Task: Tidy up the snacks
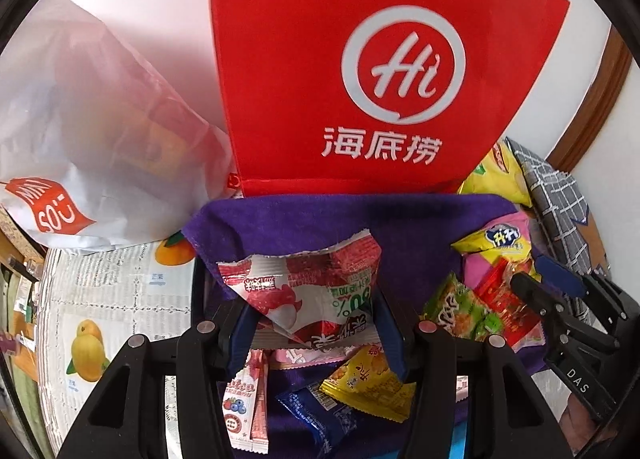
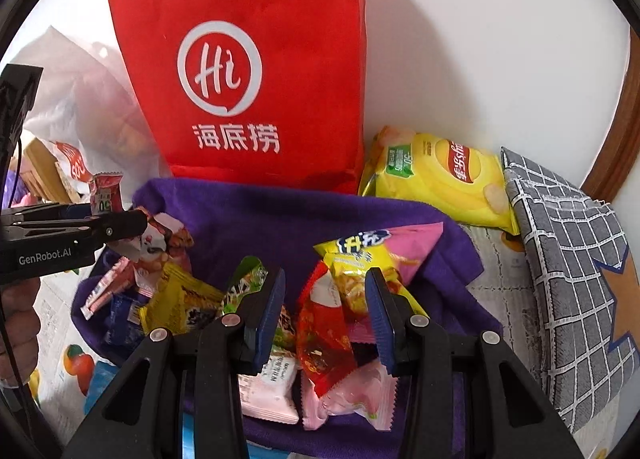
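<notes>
The left gripper (image 1: 314, 323) is clamped on a red-and-white lychee snack packet (image 1: 304, 291), dead centre in the lower half of the left wrist view, both blue pads pressed against its sides. The packet's long axis runs roughly side to side across the frame, its torn, crinkled edge pointing to the upper right and its print upside down. Over in the right wrist view, the right gripper (image 2: 326, 319) grips a clear red candy wrapper (image 2: 324, 339), low and centre; that wrapper's length runs up and down, slightly tilted, its serrated end towards the bottom. Beneath both, a purple cloth (image 1: 360, 219) is strewn with loose snacks. Behind it a red Hi-logo bag (image 2: 248, 79) stands upright against a white wall, a white plastic bag (image 1: 80, 139) slumped at upper left. A yellow chip bag (image 2: 440, 175) lies at the right, beside a grey checked cloth (image 2: 568, 259). Fruit-printed paper (image 1: 112, 299) covers the table.
</notes>
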The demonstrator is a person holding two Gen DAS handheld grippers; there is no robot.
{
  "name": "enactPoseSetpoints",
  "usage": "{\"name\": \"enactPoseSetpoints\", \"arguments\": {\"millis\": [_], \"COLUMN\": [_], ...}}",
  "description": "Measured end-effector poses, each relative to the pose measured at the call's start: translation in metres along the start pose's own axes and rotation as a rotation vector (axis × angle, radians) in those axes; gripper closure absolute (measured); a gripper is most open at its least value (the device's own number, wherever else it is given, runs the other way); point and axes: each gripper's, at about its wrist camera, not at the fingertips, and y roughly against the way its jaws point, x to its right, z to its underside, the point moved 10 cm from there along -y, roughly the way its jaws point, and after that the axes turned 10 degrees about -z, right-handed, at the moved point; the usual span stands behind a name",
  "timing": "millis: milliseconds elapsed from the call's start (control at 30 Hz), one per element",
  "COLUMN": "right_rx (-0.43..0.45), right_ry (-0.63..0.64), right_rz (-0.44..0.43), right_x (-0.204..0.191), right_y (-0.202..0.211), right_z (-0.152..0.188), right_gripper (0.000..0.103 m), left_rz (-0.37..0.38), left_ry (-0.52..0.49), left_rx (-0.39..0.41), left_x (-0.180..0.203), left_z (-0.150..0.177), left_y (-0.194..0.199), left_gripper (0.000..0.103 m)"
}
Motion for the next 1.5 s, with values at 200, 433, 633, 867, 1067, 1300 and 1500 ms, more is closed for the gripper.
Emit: {"name": "enactPoseSetpoints", "arguments": {"millis": [200,433,633,867,1067,1300,1500], "right_rx": [-0.005,-0.034,-0.033,-0.031,0.000,0.046,0.055], "right_ry": [-0.001,-0.009,-0.008,-0.019,-0.004,0.018,0.025], "right_rz": [0.003,0.012,0.013,0.011,0.019,0.040,0.081], "right_x": [0.002,0.008,0.009,0.005,-0.007,-0.024,-0.036], "right_y": [-0.003,-0.010,-0.008,0.005,0.032,0.073,0.109], "right_z": [0.000,0.003,0.005,0.010,0.011,0.011,0.020], "right_gripper": [0.061,0.061,0.061,0.060,0.053,0.039,0.034], "left_rz": [0.008,0.013,0.023,0.019,0.018,0.016,0.005], "left_ry": [-0.007,-0.022,-0.032,-0.025,-0.024,-0.022,-0.018], "left_rx": [-0.018,-0.029,-0.045,-0.023,0.008,0.045,0.074], "left_x": [0.005,0.011,0.015,0.013,0.007,0.004,0.004], "left_z": [0.005,0.008,0.011,0.012,0.016,0.026,0.044], "left_y": [-0.007,-0.010,-0.008,0.012,0.041,0.079,0.114], "left_gripper": [0.051,0.051,0.047,0.034,0.032,0.031,0.031]}}
